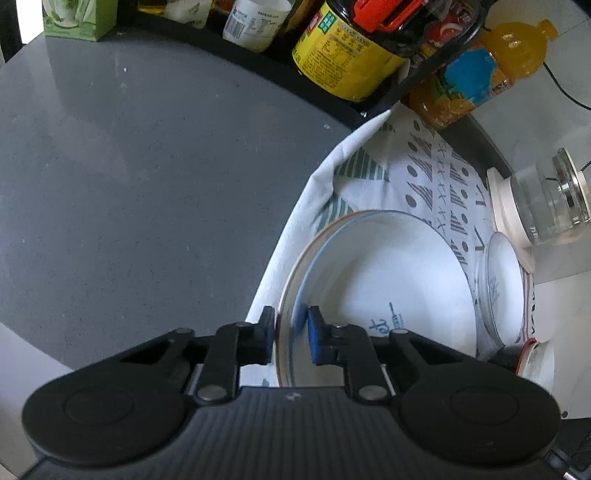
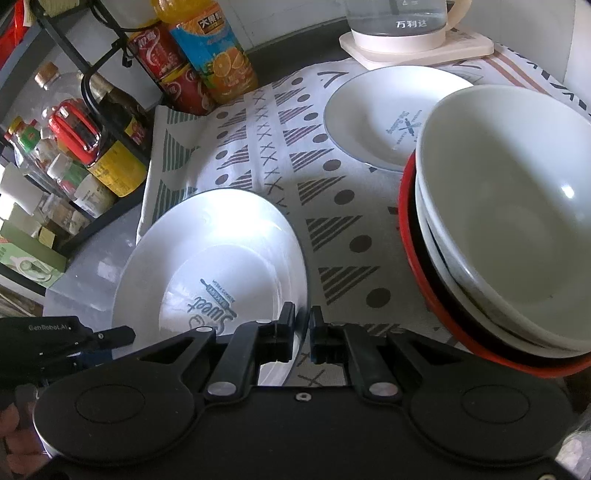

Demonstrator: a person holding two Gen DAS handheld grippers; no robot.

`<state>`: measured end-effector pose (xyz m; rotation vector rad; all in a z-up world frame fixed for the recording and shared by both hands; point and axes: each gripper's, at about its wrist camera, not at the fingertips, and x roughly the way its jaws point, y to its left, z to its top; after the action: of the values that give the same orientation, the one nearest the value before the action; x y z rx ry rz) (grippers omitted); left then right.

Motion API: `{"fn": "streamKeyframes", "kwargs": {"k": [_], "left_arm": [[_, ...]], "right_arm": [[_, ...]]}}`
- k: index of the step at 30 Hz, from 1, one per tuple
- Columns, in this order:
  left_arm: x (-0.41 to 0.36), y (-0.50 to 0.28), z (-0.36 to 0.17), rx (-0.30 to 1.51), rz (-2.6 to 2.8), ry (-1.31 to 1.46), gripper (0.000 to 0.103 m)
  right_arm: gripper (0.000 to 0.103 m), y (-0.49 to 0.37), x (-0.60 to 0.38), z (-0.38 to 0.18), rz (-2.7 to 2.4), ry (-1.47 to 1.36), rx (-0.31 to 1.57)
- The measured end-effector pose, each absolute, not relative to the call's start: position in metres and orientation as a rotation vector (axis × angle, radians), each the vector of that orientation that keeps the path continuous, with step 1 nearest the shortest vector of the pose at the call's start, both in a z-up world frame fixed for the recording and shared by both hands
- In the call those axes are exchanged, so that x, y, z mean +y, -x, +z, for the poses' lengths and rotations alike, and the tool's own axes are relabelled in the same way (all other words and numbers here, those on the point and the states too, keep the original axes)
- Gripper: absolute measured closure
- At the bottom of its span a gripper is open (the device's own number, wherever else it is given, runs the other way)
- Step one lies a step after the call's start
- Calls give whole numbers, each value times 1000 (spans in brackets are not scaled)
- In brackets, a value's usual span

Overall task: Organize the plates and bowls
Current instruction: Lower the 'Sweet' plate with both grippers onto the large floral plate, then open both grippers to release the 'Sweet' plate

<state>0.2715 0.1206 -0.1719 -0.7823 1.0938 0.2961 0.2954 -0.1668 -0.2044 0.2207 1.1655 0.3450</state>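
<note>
A large white plate (image 1: pixel 388 273) with blue "Sweet" lettering lies on a patterned cloth (image 2: pixel 277 155). My left gripper (image 1: pixel 291 328) is shut on its near rim, one pad outside and the blue pad inside. In the right wrist view the same plate (image 2: pixel 207 251) has my right gripper (image 2: pixel 303 325) shut on its right rim, and the left gripper's body (image 2: pixel 55 339) shows at its left edge. A smaller white plate (image 2: pixel 373 118) lies farther back on the cloth. Beside it, stacked white bowls (image 2: pixel 498 221) sit in a red-rimmed bowl at the right.
A black rack of sauce bottles and jars (image 2: pixel 92 140) lines the back left, with an orange juice bottle (image 2: pixel 214 55) beside it. A glass kettle on a cream base (image 2: pixel 406 29) stands behind the plates. Grey countertop (image 1: pixel 129 166) spreads left of the cloth.
</note>
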Motion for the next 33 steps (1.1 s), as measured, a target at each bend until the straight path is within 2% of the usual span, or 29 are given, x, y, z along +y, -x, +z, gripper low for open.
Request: {"fn": "streamKeyframes", "kwargs": {"k": [8, 12, 14, 16, 17, 20, 22, 25, 30, 33], "left_arm": [[125, -281, -166, 1118, 305, 752, 88], [124, -294, -151, 1140, 290, 690, 75], [121, -301, -144, 1135, 294, 654, 53], [118, -308, -138, 1116, 302, 629, 41], [117, -312, -135, 1109, 302, 618, 35], [112, -326, -130, 1102, 282, 601, 30], [108, -338, -127, 1099, 267, 588, 28], [102, -356, -124, 1090, 243, 559, 25], [92, -387, -123, 1093, 178, 523, 25], [79, -405, -126, 1116, 145, 478, 25]], "right_arm": [[96, -300, -160, -202, 359, -172, 1150], [89, -302, -158, -193, 384, -159, 1144], [76, -304, -157, -184, 406, -146, 1120], [55, -307, -155, -176, 403, -118, 1102], [52, -310, -154, -172, 404, -111, 1093], [43, -319, -154, -160, 415, -109, 1057], [30, -326, -155, -152, 404, -106, 1031], [20, -338, -157, -143, 390, -108, 989], [12, -357, -168, -136, 330, -129, 958], [11, -368, -179, -134, 272, -161, 945]]}}
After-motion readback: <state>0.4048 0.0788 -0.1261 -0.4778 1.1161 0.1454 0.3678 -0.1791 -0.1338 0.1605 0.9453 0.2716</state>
